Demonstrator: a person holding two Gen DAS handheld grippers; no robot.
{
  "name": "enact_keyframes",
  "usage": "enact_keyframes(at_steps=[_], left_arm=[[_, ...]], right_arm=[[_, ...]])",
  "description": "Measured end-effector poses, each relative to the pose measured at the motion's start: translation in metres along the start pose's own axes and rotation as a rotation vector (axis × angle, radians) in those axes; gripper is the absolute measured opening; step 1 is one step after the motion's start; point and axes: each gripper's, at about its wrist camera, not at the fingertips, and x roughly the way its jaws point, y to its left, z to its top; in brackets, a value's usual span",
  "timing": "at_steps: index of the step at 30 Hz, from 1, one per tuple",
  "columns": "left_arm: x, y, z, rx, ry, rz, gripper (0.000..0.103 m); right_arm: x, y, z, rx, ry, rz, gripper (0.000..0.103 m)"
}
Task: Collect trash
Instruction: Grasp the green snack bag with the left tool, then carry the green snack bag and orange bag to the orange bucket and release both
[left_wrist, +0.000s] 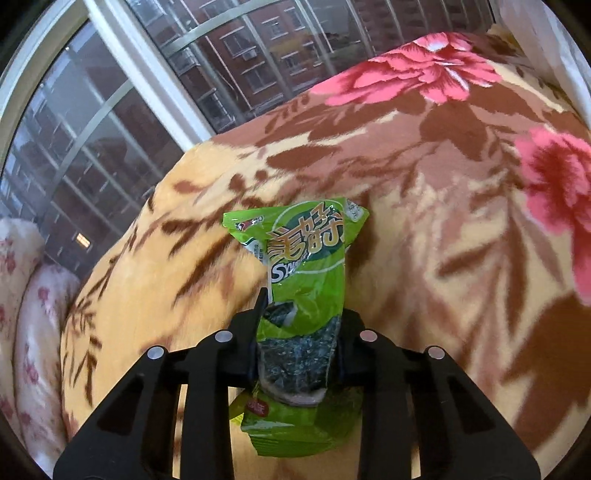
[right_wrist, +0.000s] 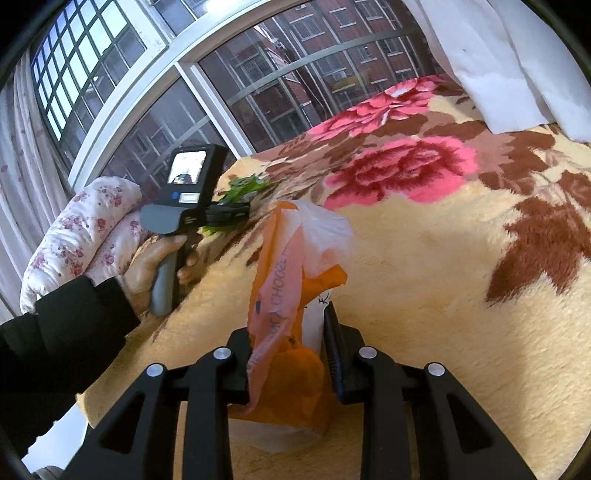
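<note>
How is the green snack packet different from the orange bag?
The green snack packet is shiny and printed with big letters; the orange bag is thin, soft plastic you can partly see through.
The packet is in the left hand-held gripper; the bag is in the right hand-held gripper.
The packet is squeezed at its middle; the bag is bunched up.
Both are held over the flowery blanket.

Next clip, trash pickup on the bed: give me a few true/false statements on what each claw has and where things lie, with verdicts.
1. The left claw grips a green snack packet. True.
2. The right claw is empty. False: it is shut on an orange and white plastic bag.
3. The floral blanket is blue. False: yellow with pink flowers.
4. A window stands behind the bed. True.
</note>
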Motion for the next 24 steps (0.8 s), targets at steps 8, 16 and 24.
enact_keyframes(at_steps=[8, 16, 24], left_arm=[[-0.074, 0.007, -0.05, -0.088, 0.029, -0.024, 0.027], [-0.141, 0.016, -0.138, -0.216, 0.12, -0.026, 0.027], [-0.195, 0.013, -0.225, -0.308, 0.094, -0.016, 0.027]], right_arm=[[0.005, 0.0, 0.005, 0.028, 0.053, -0.018, 0.029], [0.001, 0.007, 0.012, 0.098, 0.151, -0.054, 0.027], [-0.032, 0.041, -0.023, 0.028, 0.199, -0.049, 0.027]])
